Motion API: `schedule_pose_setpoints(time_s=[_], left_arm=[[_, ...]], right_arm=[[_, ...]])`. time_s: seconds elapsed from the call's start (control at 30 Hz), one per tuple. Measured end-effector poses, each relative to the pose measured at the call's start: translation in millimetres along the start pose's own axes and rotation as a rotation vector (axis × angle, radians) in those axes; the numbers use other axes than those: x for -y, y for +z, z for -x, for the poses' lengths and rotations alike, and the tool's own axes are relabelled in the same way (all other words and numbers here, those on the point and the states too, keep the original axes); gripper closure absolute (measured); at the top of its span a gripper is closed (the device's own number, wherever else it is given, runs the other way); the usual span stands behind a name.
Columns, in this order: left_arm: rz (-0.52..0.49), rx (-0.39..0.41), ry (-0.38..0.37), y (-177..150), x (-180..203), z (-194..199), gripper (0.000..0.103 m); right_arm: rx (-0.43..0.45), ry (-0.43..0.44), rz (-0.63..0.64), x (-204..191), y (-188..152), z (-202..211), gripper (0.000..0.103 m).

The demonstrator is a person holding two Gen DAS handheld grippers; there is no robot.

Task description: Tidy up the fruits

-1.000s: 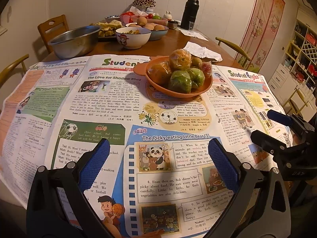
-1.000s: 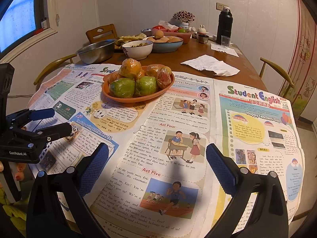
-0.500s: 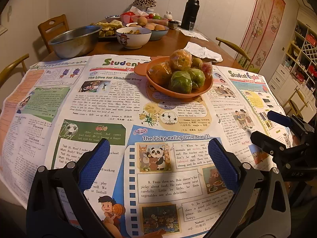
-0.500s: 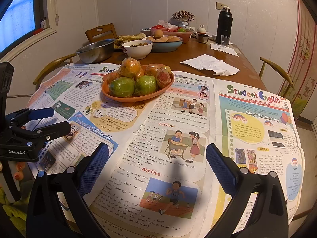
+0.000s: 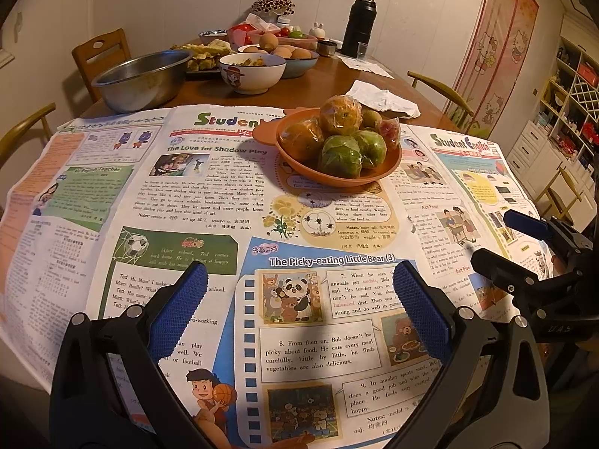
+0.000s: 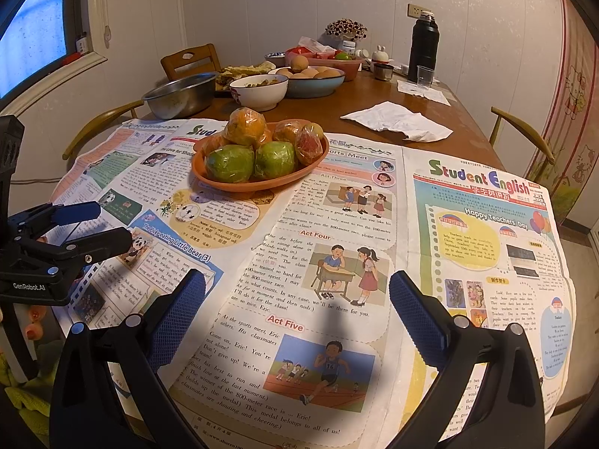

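So the wrapped fruits are all sitting piled in the orange dish, straight ahead of the left claw and ahead and a bit to the left of the right claw, well out of reach of both. I'm seeing two green ones up front, oranges stacked behind, and a reddish one on the side nearer the right claw. Each seems to be in clear film, I'm guessing to keep them fresh. The dish is resting on newspapers spread over the wooden table, probably to protect the top.

Both claws are hanging low over the near edge of the paper, side by side, pointing at the dish, jaws spread wide and holding nothing. Honestly this could be someone about to sort the pile, or someone backing off after stacking it.
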State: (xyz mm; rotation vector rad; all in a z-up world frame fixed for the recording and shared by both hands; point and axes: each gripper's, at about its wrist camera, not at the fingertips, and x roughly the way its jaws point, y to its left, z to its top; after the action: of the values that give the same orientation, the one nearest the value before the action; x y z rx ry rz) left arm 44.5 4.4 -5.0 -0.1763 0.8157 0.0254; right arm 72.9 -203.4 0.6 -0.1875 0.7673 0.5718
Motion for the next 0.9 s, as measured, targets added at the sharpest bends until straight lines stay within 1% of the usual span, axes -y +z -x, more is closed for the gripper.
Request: schedule_pose_setpoints(time_s=[0.33,0.5,0.9], left_arm=[[-0.008,0.003,0.006,-0.3,-0.5,1.0,0.01],[-0.024,0.002,0.027,-0.6,3.4,0.4,0.01],[0.007,-0.009,0.005,1.9,0.1,-0.5,0.01]], right_arm=[[-0.002,-0.002,-0.001,0.2,-1.0,-0.7,0.005],[-0.003,-0.003,-0.001,1.0,-1.8,-1.3,0.005],[-0.008,-0.006,-0.011,3.4,-2.2,-3.9,0.005]])
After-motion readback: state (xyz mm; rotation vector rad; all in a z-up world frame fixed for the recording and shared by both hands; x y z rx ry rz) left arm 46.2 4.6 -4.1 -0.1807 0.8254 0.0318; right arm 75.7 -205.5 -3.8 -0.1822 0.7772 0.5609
